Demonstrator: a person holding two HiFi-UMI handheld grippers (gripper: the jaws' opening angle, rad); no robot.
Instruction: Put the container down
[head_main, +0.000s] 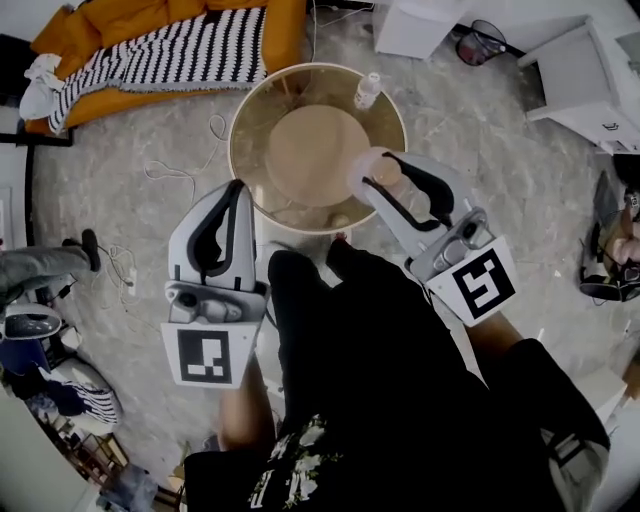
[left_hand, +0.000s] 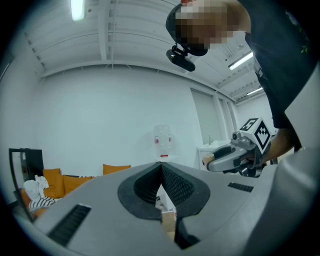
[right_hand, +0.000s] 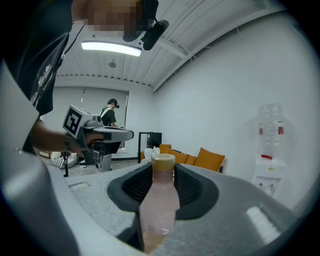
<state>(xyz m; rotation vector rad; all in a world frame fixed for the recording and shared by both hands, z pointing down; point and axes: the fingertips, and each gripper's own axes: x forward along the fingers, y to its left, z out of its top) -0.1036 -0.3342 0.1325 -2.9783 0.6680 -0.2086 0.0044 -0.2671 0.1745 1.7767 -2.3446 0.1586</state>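
L gripper (head_main: 238, 190) out front on the person's left, pointing fwd and about level. Its jaws are pressed together at the tips w/ nothing btwn them. R gripper (head_main: 380, 168) sits alongside, reaching a touch further fwd, nose dipped slightly. Its jaws stand wide, clamped on a pinkish bottle (right_hand: 159, 200), upright, cap poking above the pads. L forearm (head_main: 243, 400) and R forearm (head_main: 505, 335) are bare, angled in behind each gripper.

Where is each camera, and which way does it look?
Left gripper view: on the left gripper, looking past shut fingers toward the water dispenser; torso at right.
Right gripper view: on the right gripper, looking past fingers gripping the bottle; torso at left.
Head view: on the head, looking down at round table, both grippers, black shirt.
Shared: both gripper views show the sofa.
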